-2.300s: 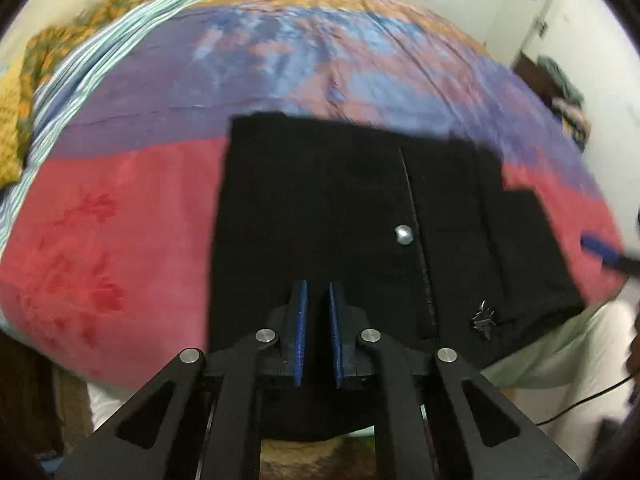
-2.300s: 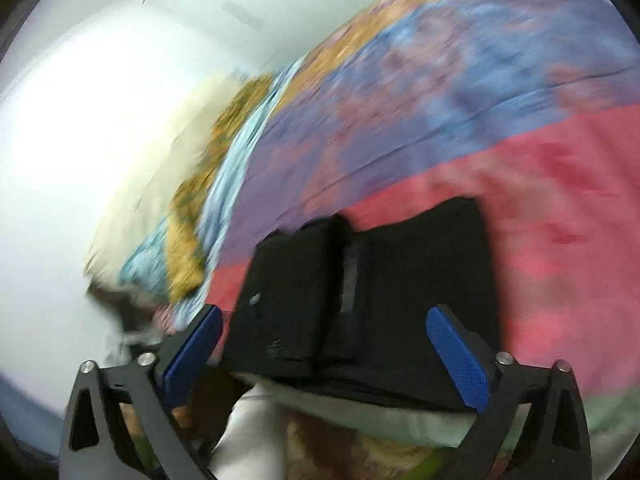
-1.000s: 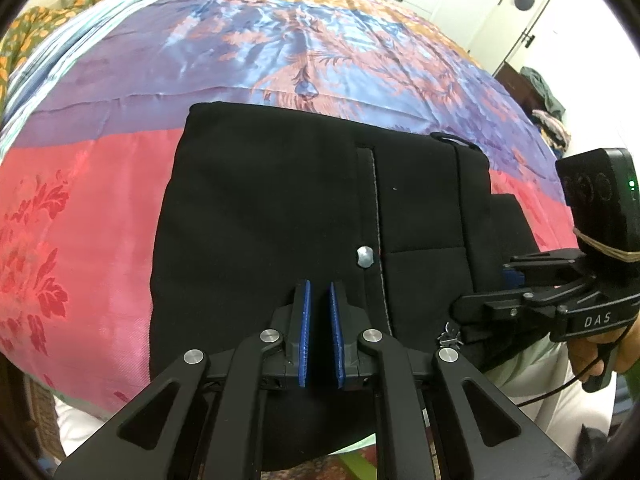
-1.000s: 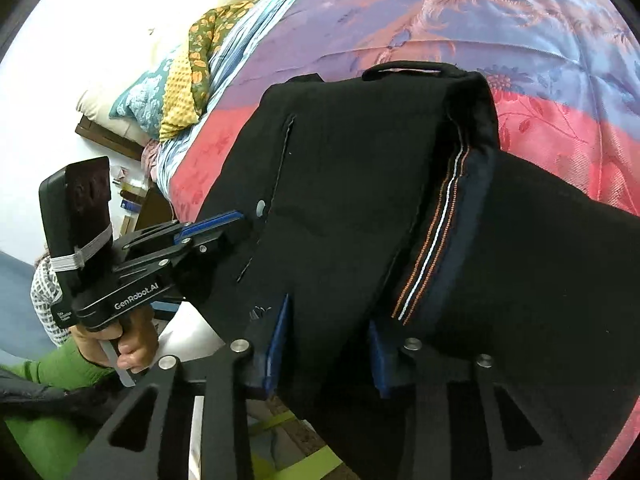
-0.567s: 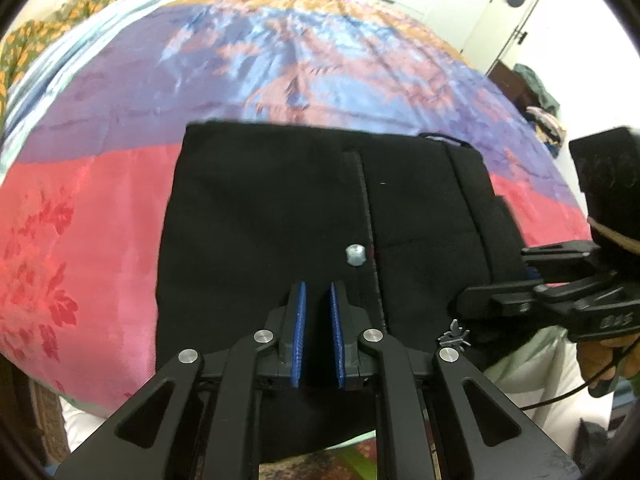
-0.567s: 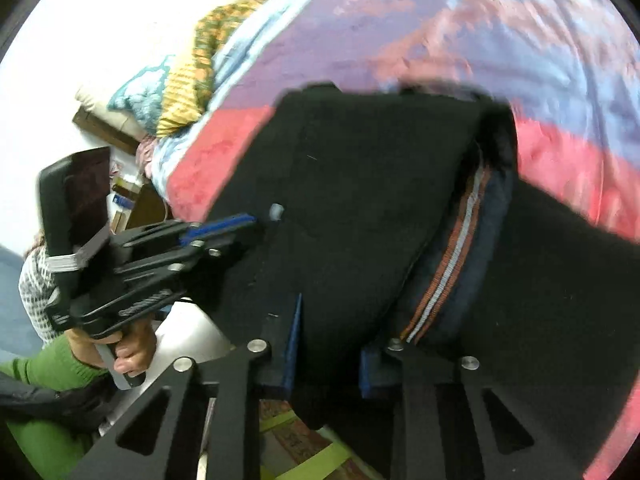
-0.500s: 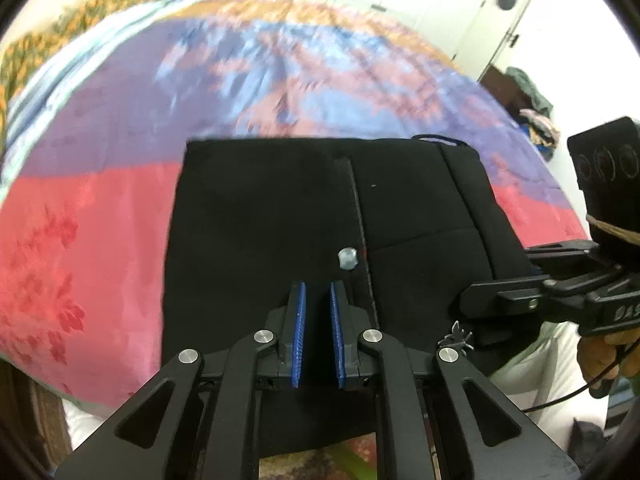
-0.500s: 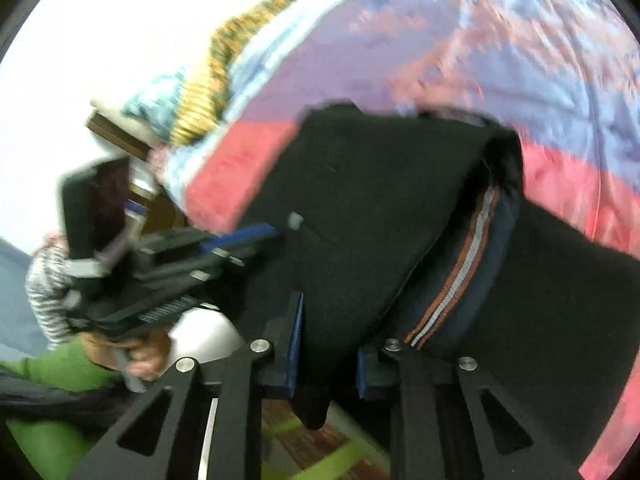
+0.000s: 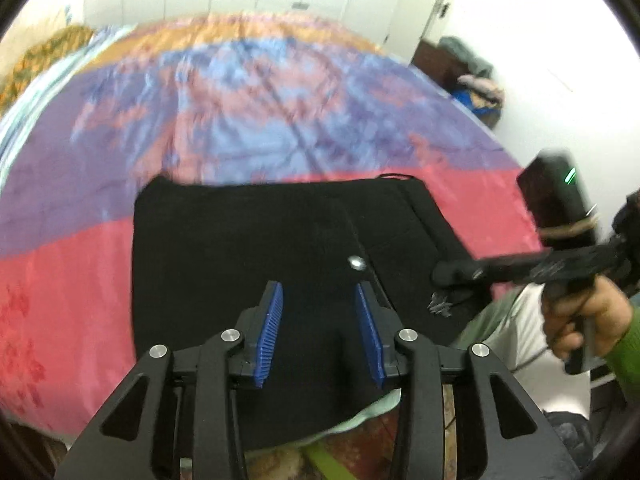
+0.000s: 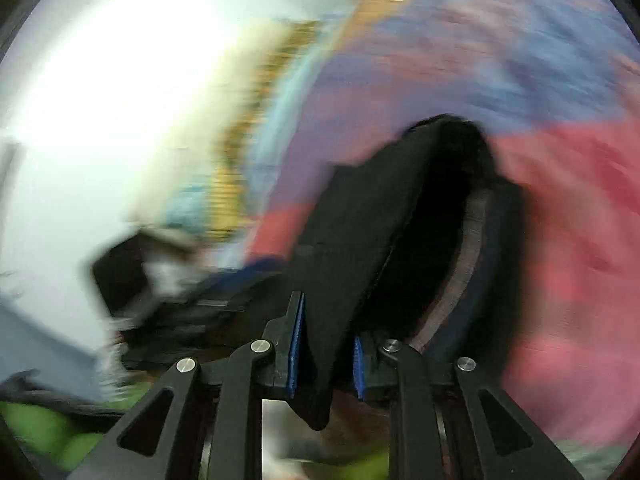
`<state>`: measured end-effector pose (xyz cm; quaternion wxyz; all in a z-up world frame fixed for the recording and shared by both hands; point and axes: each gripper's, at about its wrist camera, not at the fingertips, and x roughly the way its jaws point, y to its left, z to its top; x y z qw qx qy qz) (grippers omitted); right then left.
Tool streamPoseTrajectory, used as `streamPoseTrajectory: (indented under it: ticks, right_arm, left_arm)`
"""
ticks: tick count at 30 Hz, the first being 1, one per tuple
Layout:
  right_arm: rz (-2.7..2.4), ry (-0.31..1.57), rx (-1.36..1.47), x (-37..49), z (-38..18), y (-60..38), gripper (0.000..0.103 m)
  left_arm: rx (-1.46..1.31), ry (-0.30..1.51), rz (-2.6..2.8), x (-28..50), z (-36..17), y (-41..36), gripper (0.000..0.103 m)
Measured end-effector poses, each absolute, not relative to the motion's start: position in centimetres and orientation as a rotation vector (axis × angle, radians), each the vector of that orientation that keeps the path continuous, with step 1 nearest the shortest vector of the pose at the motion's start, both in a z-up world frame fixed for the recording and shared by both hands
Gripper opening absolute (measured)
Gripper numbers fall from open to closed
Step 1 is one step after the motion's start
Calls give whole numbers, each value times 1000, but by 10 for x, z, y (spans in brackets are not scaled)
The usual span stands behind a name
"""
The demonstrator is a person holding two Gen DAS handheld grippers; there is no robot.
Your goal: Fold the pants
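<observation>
Both views are fisheye: straight lines bow outward and a black vignette rings each frame. Left wrist view: moderately bright indoor light; the white wall [image 9: 540, 40] at upper right is overexposed. The bedspread [image 9: 248, 112] is softly motion-blurred, and the right gripper [image 9: 448, 274] and the hand [image 9: 580, 320] smear more strongly. The pants [image 9: 248, 248] read as flat black without fold detail. The left gripper [image 9: 318, 332] is sharp. Right wrist view: heavy rotational blur streaks everything beyond the camera's own gripper; a blown-out white glare fills the upper left. The pants [image 10: 360, 232] show no texture.
</observation>
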<state>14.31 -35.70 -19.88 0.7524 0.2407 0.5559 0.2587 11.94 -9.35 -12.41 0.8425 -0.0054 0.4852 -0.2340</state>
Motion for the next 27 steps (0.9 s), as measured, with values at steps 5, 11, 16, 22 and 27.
streamPoseTrajectory:
  ticks: [5, 11, 16, 22, 27]
  right_arm:
    - [541, 1188, 591, 135, -213, -363, 32]
    - [435, 991, 174, 122, -130, -330, 41]
    - [583, 868, 78, 112, -110, -290, 53]
    - [518, 1040, 27, 103, -191, -291, 38]
    - [477, 967, -2, 81, -143, -285, 44]
  left_arm:
    - [46, 1013, -366, 108, -120, -59, 50]
    - [94, 1044, -188, 103, -127, -30, 69]
    - [132, 1104, -181, 102, -155, -41, 69]
    - [145, 1142, -175, 96, -168, -45, 78]
    - [174, 1113, -132, 92, -153, -42, 79]
